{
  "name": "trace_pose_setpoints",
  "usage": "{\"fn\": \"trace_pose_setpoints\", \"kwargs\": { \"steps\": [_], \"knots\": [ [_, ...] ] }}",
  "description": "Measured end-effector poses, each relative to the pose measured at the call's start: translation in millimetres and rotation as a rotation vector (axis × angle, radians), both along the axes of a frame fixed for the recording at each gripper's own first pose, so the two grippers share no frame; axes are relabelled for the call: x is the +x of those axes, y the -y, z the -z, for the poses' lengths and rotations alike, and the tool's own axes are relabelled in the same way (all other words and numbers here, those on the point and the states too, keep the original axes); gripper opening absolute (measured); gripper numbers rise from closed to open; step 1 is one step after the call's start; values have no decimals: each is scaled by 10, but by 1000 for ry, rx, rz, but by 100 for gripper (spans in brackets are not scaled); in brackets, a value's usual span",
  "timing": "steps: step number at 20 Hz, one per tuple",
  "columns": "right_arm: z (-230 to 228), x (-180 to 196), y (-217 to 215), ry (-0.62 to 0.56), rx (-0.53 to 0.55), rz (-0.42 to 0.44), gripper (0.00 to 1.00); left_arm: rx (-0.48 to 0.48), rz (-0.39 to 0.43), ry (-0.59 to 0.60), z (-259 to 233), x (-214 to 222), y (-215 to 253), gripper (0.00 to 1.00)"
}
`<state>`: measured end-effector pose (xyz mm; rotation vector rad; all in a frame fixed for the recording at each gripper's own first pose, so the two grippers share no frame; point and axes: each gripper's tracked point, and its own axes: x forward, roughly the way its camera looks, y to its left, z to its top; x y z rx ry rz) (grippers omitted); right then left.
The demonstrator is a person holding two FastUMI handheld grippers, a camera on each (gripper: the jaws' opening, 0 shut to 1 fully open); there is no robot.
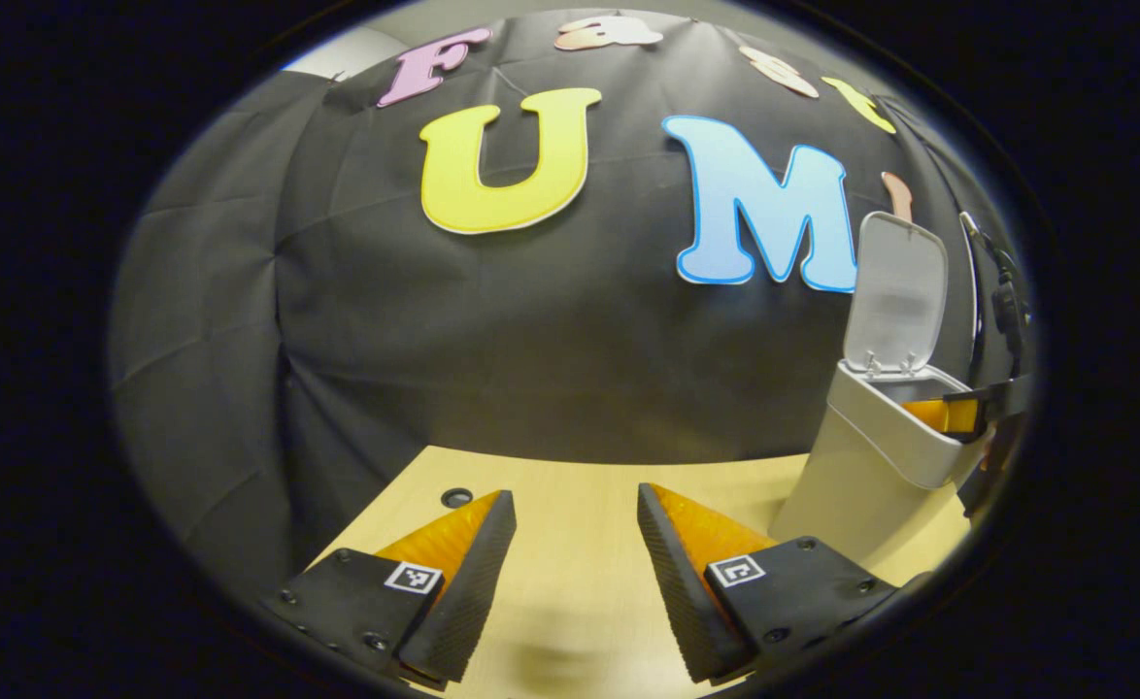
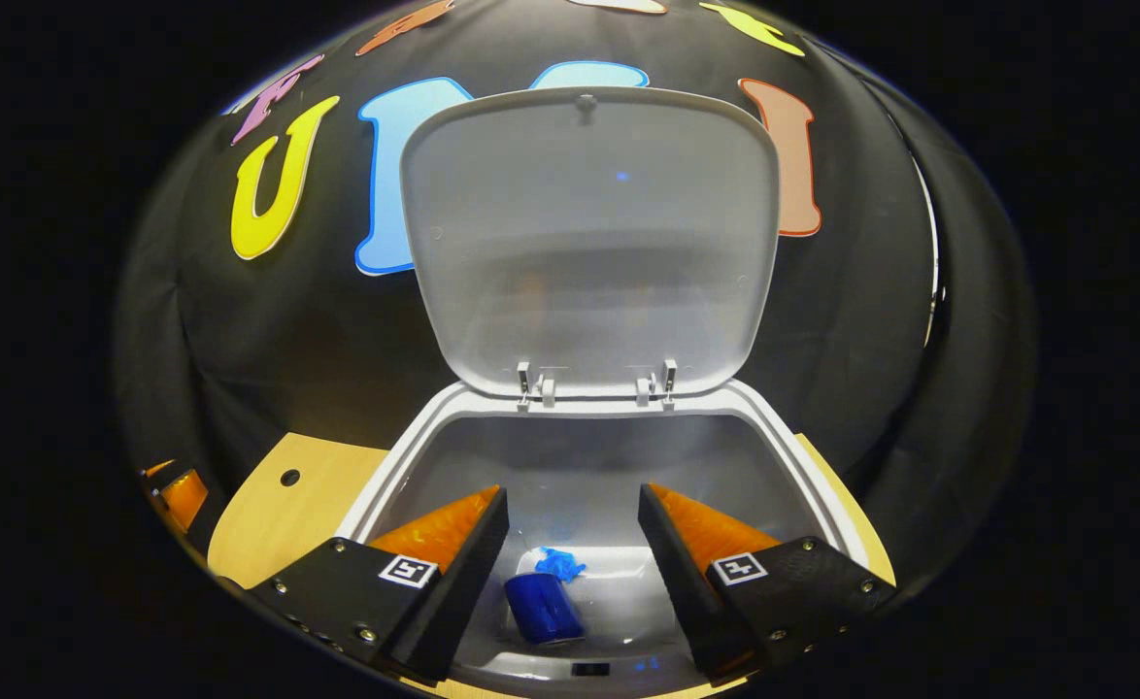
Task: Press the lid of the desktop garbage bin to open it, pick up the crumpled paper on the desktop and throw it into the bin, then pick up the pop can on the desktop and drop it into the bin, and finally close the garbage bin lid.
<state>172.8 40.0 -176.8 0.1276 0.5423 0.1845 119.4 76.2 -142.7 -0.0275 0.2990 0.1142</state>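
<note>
The white desktop bin [image 1: 871, 466] stands on the wooden table at the right of the left gripper view, its lid [image 1: 895, 291] raised upright. In the right gripper view I look down into the bin [image 2: 415, 447] past its lifted lid [image 2: 589, 233]. A blue pop can [image 2: 543, 607] lies on the bin's bottom with a bit of blue-marked crumpled paper [image 2: 555, 563] beside it. My right gripper [image 2: 570, 505] hangs open over the bin's mouth, nothing between its fingers; its tip [image 1: 949, 413] shows over the bin's rim. My left gripper [image 1: 575, 505] is open above bare table, left of the bin.
The light wooden table [image 1: 570, 485] runs to the black cloth wall close behind. A small round hole [image 1: 455, 497] sits in the tabletop near the left fingertip. The left gripper [image 2: 177, 495] shows at the left edge of the right gripper view.
</note>
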Motion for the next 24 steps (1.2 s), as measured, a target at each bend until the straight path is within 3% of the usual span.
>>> {"fn": "trace_pose_setpoints", "kwargs": {
  "steps": [5,9,10,18,19,24],
  "knots": [
    [-181,-66,32,40,-5,-5,88,-3,-10,13,-86,-90,-8,81],
    [-371,-156,54,69,-3,-9,93,-9,-5,29,-184,-178,40,89],
    [-436,-176,65,78,-9,-13,95,-11,-3,34,-206,-197,49,81],
    [-1264,-218,199,209,-40,-25,95,-35,3,82,-447,-296,131,84],
    [-1384,-204,210,230,-43,-26,95,-34,7,88,-471,-309,135,81],
    [-1962,-61,284,298,1,-21,95,-27,-3,105,-579,-381,87,85]
  ]
}}
